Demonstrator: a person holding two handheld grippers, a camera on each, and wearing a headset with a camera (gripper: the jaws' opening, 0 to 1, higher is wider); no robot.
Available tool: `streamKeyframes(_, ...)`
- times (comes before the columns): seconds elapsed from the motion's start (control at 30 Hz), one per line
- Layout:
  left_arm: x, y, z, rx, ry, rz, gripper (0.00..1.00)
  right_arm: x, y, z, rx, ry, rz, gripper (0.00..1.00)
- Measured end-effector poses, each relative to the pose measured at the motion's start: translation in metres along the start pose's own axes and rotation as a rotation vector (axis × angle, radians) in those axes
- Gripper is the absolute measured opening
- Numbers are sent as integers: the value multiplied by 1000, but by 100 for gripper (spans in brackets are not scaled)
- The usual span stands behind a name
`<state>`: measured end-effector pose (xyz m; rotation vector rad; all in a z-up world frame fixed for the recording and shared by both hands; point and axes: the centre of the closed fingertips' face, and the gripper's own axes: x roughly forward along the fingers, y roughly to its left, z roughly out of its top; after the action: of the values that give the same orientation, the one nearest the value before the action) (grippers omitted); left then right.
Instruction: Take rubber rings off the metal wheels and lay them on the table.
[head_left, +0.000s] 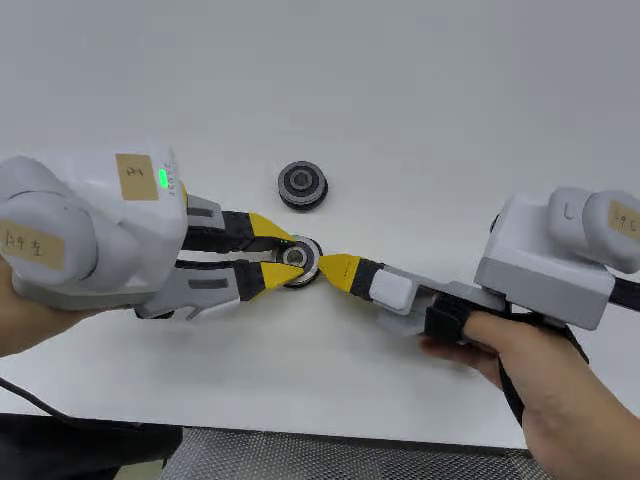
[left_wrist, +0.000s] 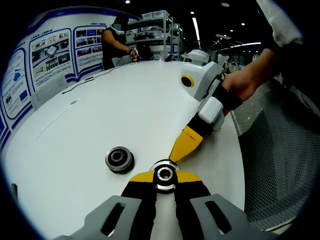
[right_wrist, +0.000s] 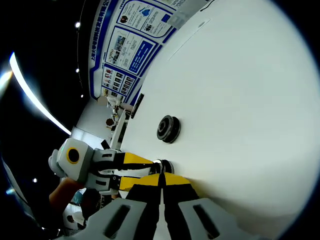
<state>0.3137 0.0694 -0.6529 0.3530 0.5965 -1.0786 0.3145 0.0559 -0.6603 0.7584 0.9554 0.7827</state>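
Note:
A small metal wheel (head_left: 306, 256) with a black rubber ring sits between the yellow jaws of my left gripper (head_left: 291, 258), which is shut on it just above the table. In the left gripper view the wheel (left_wrist: 165, 176) faces the camera between the tips of the left gripper (left_wrist: 165, 179). My right gripper (head_left: 335, 270) comes in from the right with its jaws pressed together and its tips touching the wheel's right rim. In the right gripper view, the wheel (right_wrist: 163, 164) peeks out just beyond the shut tips of the right gripper (right_wrist: 161, 179). A second ringed wheel (head_left: 302, 185) lies flat on the table behind.
The white table (head_left: 420, 120) stretches wide and bare behind and to both sides. Its front edge (head_left: 330, 432) runs close to me, with dark mesh flooring below. A person (left_wrist: 116, 42) stands at the far end of the bench, near shelving.

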Motion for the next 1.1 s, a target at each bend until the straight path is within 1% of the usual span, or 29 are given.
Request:
streamKeyframes(0.17,0,0,0,0,-1,1,13,-1,0,1,-5,-1,-15,2)
streamKeyframes(0.37,0,0,0,-3,-5,1,13,-1,4,0,-98,9,-41,1)
streamKeyframes(0.47,0,-1,0,-2,-3,-3,12,-1,6,-1,-127,14,-48,1)
streamKeyframes(0.7,0,-1,0,0,-2,0,12,-1,7,-2,-157,22,-54,1)
streamKeyframes(1.0,-1,-1,0,0,-7,8,13,1,6,-2,-209,42,-80,1)
streamKeyframes(1.1,-1,-1,0,1,-8,6,13,0,7,-2,-222,36,-79,1)
